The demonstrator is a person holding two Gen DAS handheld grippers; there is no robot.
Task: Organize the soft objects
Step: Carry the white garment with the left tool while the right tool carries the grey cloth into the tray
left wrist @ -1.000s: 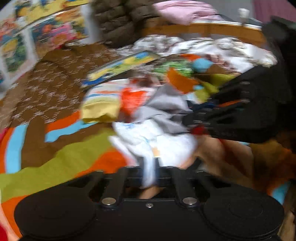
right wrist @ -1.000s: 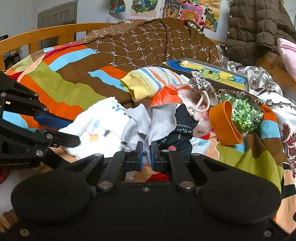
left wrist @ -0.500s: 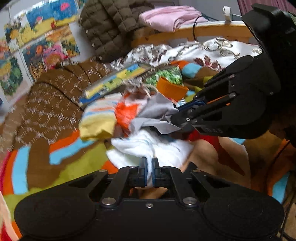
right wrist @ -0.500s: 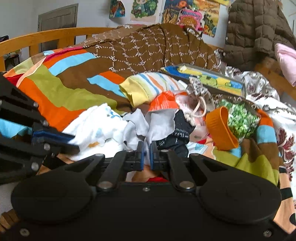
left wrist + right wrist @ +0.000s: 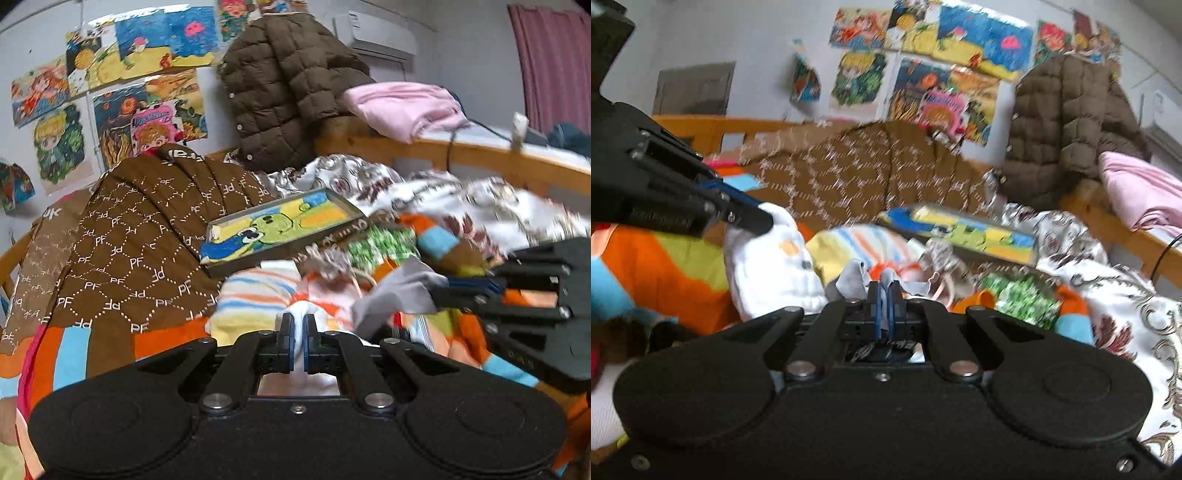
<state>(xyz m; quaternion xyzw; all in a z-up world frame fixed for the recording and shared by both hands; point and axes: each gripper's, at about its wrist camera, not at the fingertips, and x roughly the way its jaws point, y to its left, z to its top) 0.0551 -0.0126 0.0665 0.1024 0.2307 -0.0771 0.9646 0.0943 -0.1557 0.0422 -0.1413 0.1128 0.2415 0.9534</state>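
Note:
A pile of small clothes lies on a striped bedspread (image 5: 70, 354). My left gripper (image 5: 298, 325) is shut on a white baby garment (image 5: 768, 273), which hangs lifted from its fingers in the right wrist view. My right gripper (image 5: 885, 295) is shut on a grey cloth (image 5: 399, 291) and holds it up over the pile. The right gripper also shows at the right of the left wrist view (image 5: 458, 291). A striped yellow-cuffed garment (image 5: 255, 295) and an orange piece (image 5: 971, 301) lie in the pile.
A framed picture (image 5: 280, 229) lies flat behind the pile beside a brown quilted blanket (image 5: 147, 229). A green-patterned cloth (image 5: 1019, 295) and a white floral sheet (image 5: 1126, 306) lie to the right. A brown jacket (image 5: 288, 92) and a pink cloth (image 5: 402, 107) rest on the wooden bed rail.
Both grippers have risen and tilted up, lifting the white garment and the grey cloth off the pile. The wall posters have come into view.

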